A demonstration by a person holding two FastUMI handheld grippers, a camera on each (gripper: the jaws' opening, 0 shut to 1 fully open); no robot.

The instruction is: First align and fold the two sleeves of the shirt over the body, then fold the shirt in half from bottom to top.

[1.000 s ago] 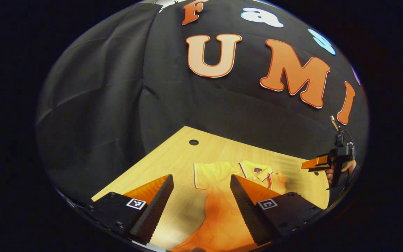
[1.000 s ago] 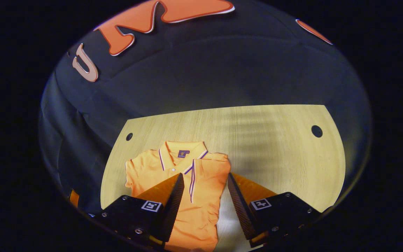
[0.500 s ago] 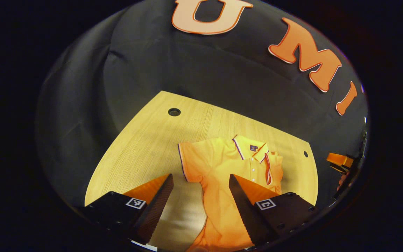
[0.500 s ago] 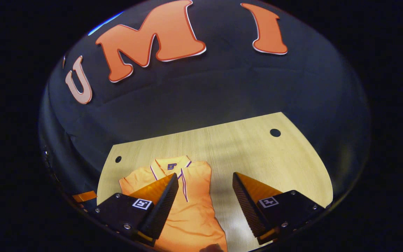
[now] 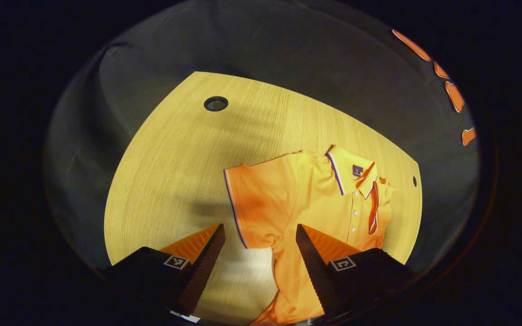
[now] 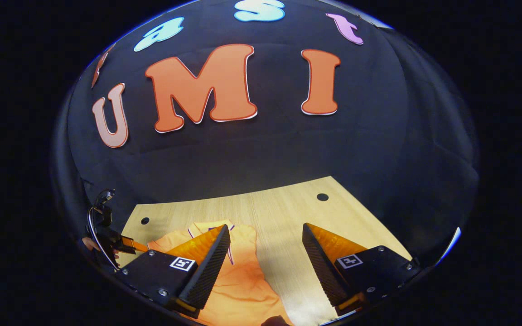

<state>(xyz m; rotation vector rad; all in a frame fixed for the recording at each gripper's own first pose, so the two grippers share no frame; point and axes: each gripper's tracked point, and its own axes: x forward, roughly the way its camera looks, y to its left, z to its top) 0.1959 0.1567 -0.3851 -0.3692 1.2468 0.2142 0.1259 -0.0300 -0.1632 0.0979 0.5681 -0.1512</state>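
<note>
A light wooden table (image 5: 175, 158) backed by black cloth carries an orange polo shirt (image 5: 306, 199) with a striped collar, one sleeve folded over its buttoned front, the other spread flat. The left gripper (image 5: 258, 235) and right gripper (image 6: 265, 235) hover above it, fingers spread, grasping nothing.

A pale wooden table (image 5: 170, 172) is carrying one thing: an orange shirt (image 5: 297, 199), lying flat toward its near edge with the collar pointing to the far edge. Two round holes are showing near the table's far corners (image 6: 322, 197), well apart from the shirt (image 6: 243, 280).
</note>
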